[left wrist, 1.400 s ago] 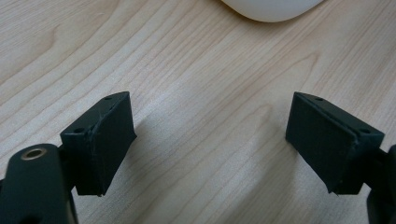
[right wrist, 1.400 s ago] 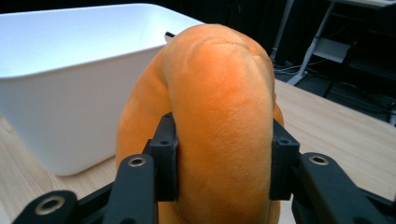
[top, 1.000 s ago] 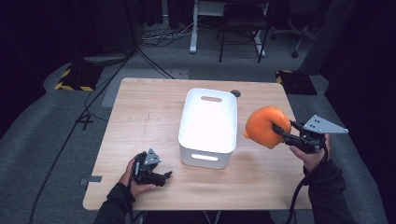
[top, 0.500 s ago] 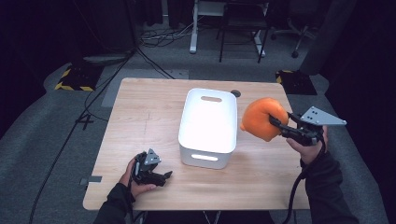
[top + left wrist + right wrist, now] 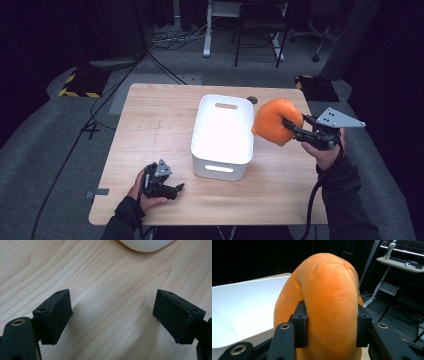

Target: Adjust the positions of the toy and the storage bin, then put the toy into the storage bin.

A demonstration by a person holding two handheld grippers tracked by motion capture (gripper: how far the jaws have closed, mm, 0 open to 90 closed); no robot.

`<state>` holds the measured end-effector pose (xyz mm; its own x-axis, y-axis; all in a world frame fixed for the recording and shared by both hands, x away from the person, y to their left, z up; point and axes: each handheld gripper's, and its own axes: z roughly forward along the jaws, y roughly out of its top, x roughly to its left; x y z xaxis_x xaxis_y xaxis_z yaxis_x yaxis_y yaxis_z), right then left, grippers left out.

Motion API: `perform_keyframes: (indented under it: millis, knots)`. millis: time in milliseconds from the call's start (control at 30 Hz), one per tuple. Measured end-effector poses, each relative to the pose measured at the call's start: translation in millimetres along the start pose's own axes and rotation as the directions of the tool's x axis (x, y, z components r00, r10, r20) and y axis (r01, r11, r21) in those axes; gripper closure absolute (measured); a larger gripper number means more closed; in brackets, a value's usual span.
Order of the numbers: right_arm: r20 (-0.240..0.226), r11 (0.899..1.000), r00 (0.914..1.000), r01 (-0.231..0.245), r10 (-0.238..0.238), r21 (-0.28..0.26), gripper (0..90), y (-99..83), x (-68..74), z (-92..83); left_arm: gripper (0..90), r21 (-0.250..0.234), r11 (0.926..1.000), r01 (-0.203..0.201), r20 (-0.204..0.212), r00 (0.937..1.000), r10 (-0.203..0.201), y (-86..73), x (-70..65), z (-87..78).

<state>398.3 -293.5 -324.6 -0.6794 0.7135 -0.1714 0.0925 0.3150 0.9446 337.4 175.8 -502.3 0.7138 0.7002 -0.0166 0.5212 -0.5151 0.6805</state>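
The right gripper clamps a soft orange plush, held aloft just right of the white bin; it should clear the bin's rim before releasing; the left gripper, jaws wide and empty, rests near the bin's front-left corner.

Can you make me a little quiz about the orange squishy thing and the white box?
1. True or false: the right gripper is squeezing the orange plush.
2. Is the plush A) inside the white bin, B) held up beside the bin's right rim, or C) lying on the table?
3. What is between the jaws of the left gripper?

Key
1. True; its jaws press into both sides of the plush.
2. B.
3. Nothing; they stand wide apart over bare wood.
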Motion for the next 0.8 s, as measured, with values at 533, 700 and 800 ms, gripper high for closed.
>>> perform_keyframes:
  millis: [533,700,800]
  knots:
    - [-0.026,0.999,0.9992,0.03,-0.03,-0.015,57.0,24.9,9.4,15.2,15.7,0.002,1.0,0.006,-0.001,1.0,-0.006,-0.1,-0.2,0.0]
    - [-0.039,0.999,0.9987,0.032,-0.033,-0.021,56.9,30.1,10.0,21.2,15.7,0.002,1.0,0.005,-0.003,1.0,-0.005,-0.3,-0.2,-0.2]
    - [-0.044,0.999,0.9985,0.031,-0.032,-0.024,56.9,34.0,12.7,23.9,15.8,0.001,0.9999,0.015,-0.009,0.9998,-0.015,-0.9,-1.0,-0.8]
